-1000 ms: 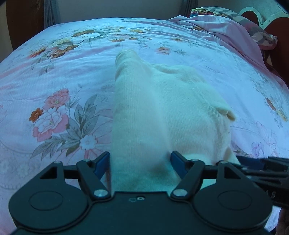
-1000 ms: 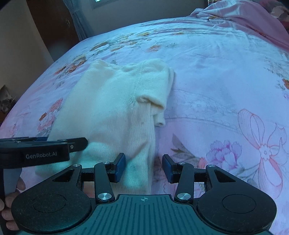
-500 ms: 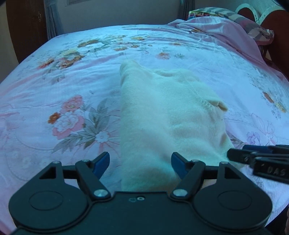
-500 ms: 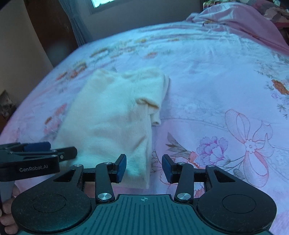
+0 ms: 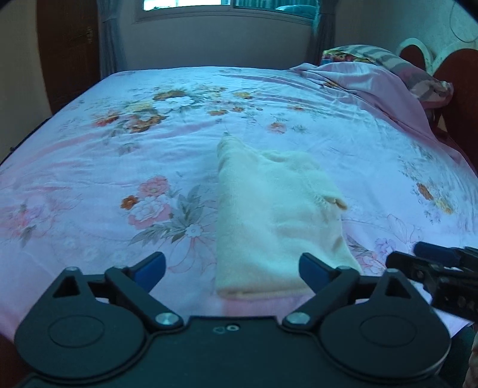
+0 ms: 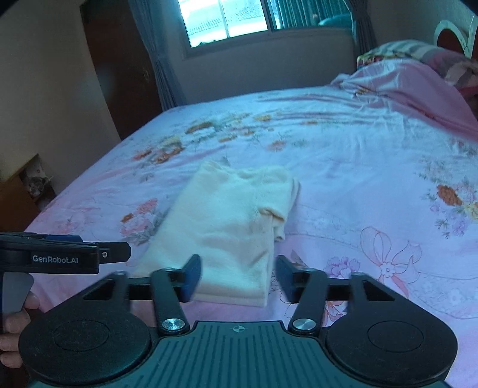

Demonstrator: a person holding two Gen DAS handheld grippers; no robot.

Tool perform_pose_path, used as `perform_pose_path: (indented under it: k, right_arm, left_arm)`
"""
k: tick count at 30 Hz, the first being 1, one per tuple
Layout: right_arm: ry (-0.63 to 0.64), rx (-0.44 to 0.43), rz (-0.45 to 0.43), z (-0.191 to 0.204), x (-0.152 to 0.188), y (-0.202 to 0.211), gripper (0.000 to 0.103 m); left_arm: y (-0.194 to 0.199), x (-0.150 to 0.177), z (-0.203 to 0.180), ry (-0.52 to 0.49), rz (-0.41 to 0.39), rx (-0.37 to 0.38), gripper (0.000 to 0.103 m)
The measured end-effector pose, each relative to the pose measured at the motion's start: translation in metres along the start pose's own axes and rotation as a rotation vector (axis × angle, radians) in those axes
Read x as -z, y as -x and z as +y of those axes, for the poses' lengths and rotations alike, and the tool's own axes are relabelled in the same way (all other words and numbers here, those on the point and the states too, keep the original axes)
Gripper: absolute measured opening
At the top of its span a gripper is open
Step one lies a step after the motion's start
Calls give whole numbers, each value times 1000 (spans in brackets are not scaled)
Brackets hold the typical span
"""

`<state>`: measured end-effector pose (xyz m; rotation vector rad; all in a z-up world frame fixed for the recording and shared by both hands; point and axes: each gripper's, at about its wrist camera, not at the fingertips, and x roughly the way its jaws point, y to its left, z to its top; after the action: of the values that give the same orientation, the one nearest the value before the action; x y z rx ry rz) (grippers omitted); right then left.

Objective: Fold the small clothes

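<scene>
A cream knitted garment [image 5: 274, 221] lies folded into a long strip on the floral bed sheet [image 5: 119, 167]; it also shows in the right wrist view [image 6: 233, 223]. My left gripper [image 5: 231, 267] is open and empty, held just short of the garment's near edge. My right gripper [image 6: 237, 277] is open and empty, also just short of the near edge, at the garment's right corner. The right gripper shows at the right edge of the left wrist view [image 5: 433, 262], and the left gripper shows at the left of the right wrist view [image 6: 65, 253].
A bunched pink blanket [image 5: 376, 86] and a striped pillow [image 5: 388, 59] lie at the bed's far right by a headboard [image 5: 454, 68]. A window [image 6: 239, 18] and wall stand beyond the bed. A dark door [image 6: 119, 74] stands at the left.
Both grippers have pulled back toward the near edge of the bed and risen, so the garment now lies farther out, free of both. The right gripper's jaws have spread wider.
</scene>
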<state>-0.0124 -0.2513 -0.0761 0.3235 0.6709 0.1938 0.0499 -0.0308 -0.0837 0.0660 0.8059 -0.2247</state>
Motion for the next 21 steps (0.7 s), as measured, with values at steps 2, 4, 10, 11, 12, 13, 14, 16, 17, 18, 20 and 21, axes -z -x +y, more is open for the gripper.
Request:
perform_pose_path:
  k: [2,4,10,11,12,13,14,16,17,18,20,21]
  right_arm:
    - [10,-12,-36,6,2,18,74]
    - [25,-14,-66,12,3,35,76]
    - [29,-31,-152,24,9,80,97]
    - [29,-32,-163,25,10,86,100]
    - [25,-29,-171,26,11,93,103]
    - [21,-25,-173,26,13,98,103]
    - [18,-23,-174,26,14,103,103]
    - [12,-26,-181,26,17,111,103]
    - [3,-23,-187,25,19,115,103]
    - [-7,-24,-191,25,18,117,103]
    - [-12,-27,-188,23,17,121,103]
    - [-17,-21,-196,22,16,124,103]
  left_arm:
    - [17,2,-2,-4,-35,-29,101]
    - [35,6,-6,-20,-77,-68,101]
    - [80,22,-24,-76,-142,-155,102]
    - [88,26,-28,-86,-151,-161,102]
    - [95,29,-31,-90,-154,-159,102]
    - [102,32,-34,-96,-158,-146,102]
    - [109,34,-36,-101,-165,-124,102]
    - [119,37,-41,-104,-170,-98,102]
    - [123,37,-44,-101,-178,-98,102]
    - [127,38,-45,-94,-186,-93,102]
    - [130,36,-48,-69,-190,-112,102]
    - [130,34,-50,-66,-188,-132,102]
